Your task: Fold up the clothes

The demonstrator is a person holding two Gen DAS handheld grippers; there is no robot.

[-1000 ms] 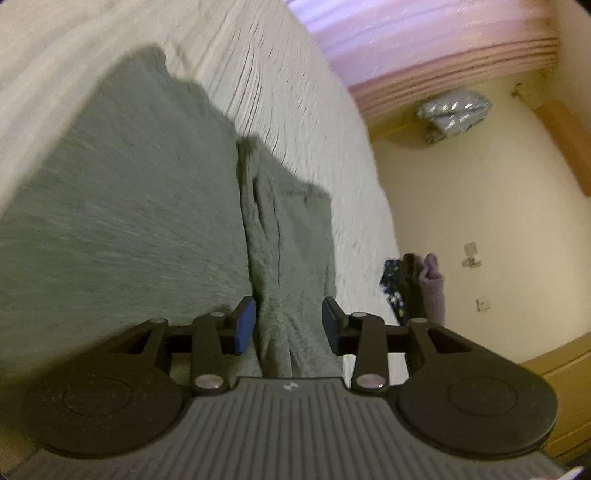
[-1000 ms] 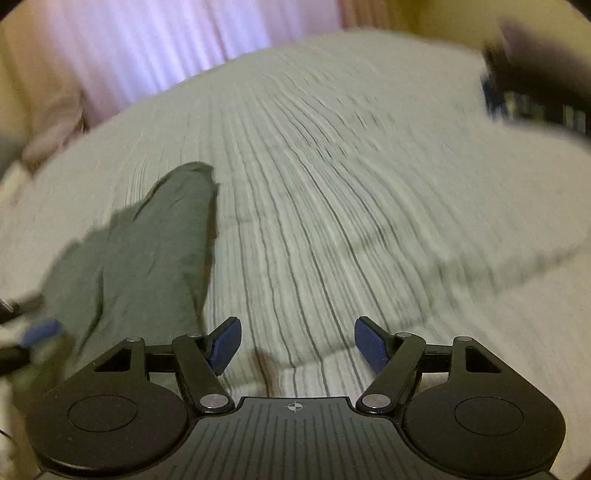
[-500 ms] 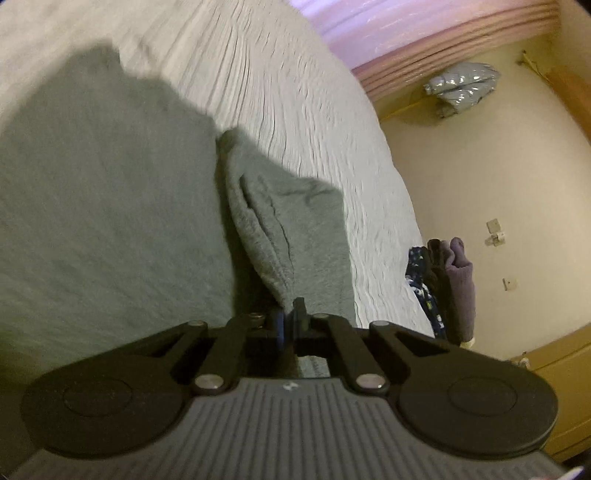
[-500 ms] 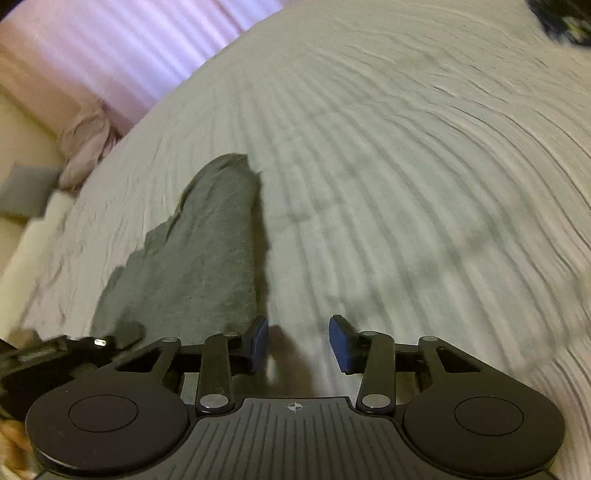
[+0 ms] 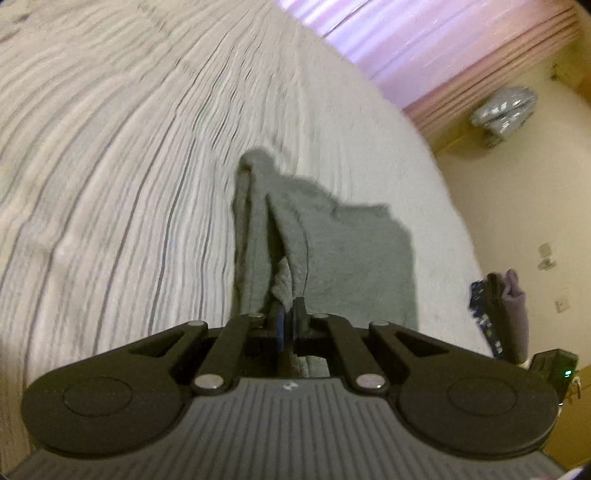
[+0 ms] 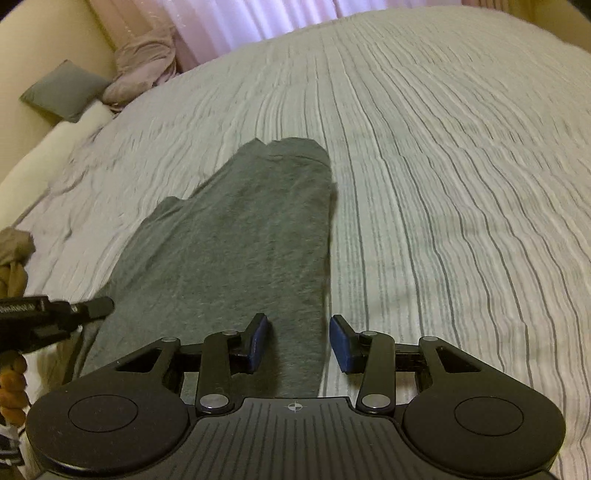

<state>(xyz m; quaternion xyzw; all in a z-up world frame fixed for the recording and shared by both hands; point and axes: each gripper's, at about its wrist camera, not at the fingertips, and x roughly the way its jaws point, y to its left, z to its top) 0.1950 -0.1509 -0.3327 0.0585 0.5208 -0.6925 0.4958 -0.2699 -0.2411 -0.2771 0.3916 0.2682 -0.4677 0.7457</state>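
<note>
Black left hand-held gripper [image 5: 289,325], clamped tight on a bunched fold of the grey garment [image 5: 332,251], cloth pinched right between the blue pads. Pulled up into a ridge there, rest of it draped down onto the striped bedspread [image 5: 129,166]. Over on the right hand-held gripper [image 6: 298,341], jaws about half apart, blue pads [image 6: 341,347] either side of the garment's near edge [image 6: 240,240] but not pressing on it as far as can be seen. Garment spread long and flat on the bed from that view, narrow end pointing toward the curtains [image 6: 240,18]. Left gripper's body poking in at the left edge there. Grey cushion [image 6: 62,90] and a pinkish pillow [image 6: 144,70] up at the bed's far corner. Dark stack of clothes [image 5: 496,317] off the bed's right edge in the left view.
</note>
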